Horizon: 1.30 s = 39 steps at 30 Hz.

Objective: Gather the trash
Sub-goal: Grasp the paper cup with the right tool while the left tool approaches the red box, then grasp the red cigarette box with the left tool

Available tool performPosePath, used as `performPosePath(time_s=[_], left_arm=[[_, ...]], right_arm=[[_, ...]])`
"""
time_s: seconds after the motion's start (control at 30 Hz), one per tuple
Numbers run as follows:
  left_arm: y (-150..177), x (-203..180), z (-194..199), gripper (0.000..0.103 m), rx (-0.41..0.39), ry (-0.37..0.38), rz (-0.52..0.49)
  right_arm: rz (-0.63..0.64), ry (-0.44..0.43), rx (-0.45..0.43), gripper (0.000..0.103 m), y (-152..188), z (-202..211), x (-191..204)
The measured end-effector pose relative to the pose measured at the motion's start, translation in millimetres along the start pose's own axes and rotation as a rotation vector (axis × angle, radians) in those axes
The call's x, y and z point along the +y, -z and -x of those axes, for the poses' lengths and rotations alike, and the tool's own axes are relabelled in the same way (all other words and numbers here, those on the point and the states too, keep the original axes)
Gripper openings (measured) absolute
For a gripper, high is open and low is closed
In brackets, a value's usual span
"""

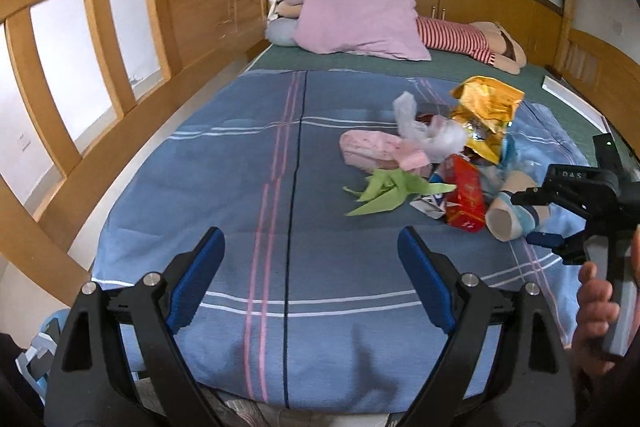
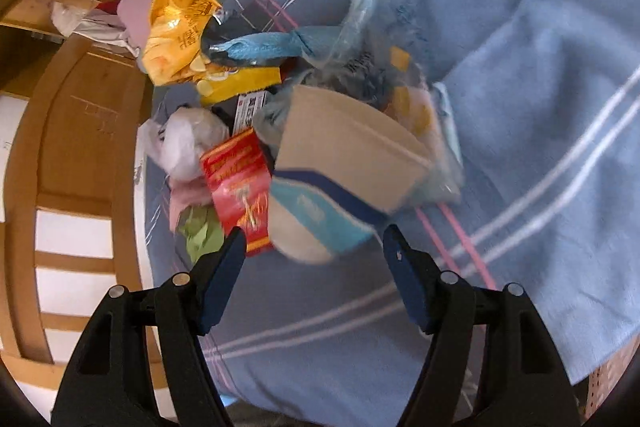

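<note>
A heap of trash lies on the blue plaid blanket (image 1: pixel 240 187): a yellow snack bag (image 1: pixel 486 115) (image 2: pixel 180 23), a red wrapper (image 1: pixel 466 197) (image 2: pixel 238 183), crumpled green paper (image 1: pixel 384 189) (image 2: pixel 202 233), white plastic (image 1: pixel 416 127) (image 2: pixel 188 143), a pink packet (image 1: pixel 368 147) and a tipped paper cup (image 1: pixel 506 223) (image 2: pixel 344 147). My left gripper (image 1: pixel 310 233) hangs open over bare blanket, left of the heap. My right gripper (image 2: pixel 314 231) (image 1: pixel 532 218) is open just short of the cup's blue-banded base, with nothing between its pads.
A wooden bed rail (image 1: pixel 120 27) runs along the left side. At the far end of the bed lie a pink pillow (image 1: pixel 352 15) and a doll in striped cloth (image 1: pixel 460 37). A person's hand (image 1: pixel 596 303) holds the right gripper's handle.
</note>
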<state>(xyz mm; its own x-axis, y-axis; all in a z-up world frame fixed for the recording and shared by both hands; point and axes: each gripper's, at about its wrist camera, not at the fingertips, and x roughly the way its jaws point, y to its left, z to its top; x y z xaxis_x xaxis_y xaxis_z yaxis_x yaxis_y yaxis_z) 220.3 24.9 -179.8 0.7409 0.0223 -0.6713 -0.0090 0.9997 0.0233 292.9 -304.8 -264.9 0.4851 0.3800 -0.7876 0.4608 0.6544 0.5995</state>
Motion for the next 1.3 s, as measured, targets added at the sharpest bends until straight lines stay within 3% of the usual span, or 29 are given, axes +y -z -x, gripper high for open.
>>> performPosePath(time_s=[0.07, 0.1, 0.17, 0.27, 0.47, 0.6, 0.9, 1.3], left_arm=[[0, 5, -5, 0.088, 0.011, -0.003, 0.014], [0, 5, -6, 0.088, 0.015, -0.002, 0.017], [1, 4, -7, 0.088, 0.018, -0.006, 0.014], [1, 1, -7, 0.088, 0.015, -0.005, 0.004], [3, -14, -8, 0.088, 0.022, 0.023, -0.039], [3, -40, -13, 0.089, 0.021, 0.066, -0.095], [4, -115, -47, 0.089, 0.05, 0.165, -0.202], [-2, -194, -125, 0.089, 0.12, 0.122, -0.249]], right_arm=[[-0.022, 0.018, 0.001, 0.07, -7, -10, 4], [-0.029, 0.023, 0.007, 0.062, -9, -13, 4], [-0.031, 0.033, 0.03, 0.062, -11, -20, 6], [-0.003, 0.035, -0.015, 0.06, -6, -11, 12], [0.023, -0.017, -0.024, 0.058, 7, 14, 11], [0.073, -0.051, -0.034, 0.057, 25, 46, 5], [0.018, -0.093, -0.075, 0.057, 34, 100, -49], [-0.051, -0.138, -0.125, 0.057, 28, 140, -100]])
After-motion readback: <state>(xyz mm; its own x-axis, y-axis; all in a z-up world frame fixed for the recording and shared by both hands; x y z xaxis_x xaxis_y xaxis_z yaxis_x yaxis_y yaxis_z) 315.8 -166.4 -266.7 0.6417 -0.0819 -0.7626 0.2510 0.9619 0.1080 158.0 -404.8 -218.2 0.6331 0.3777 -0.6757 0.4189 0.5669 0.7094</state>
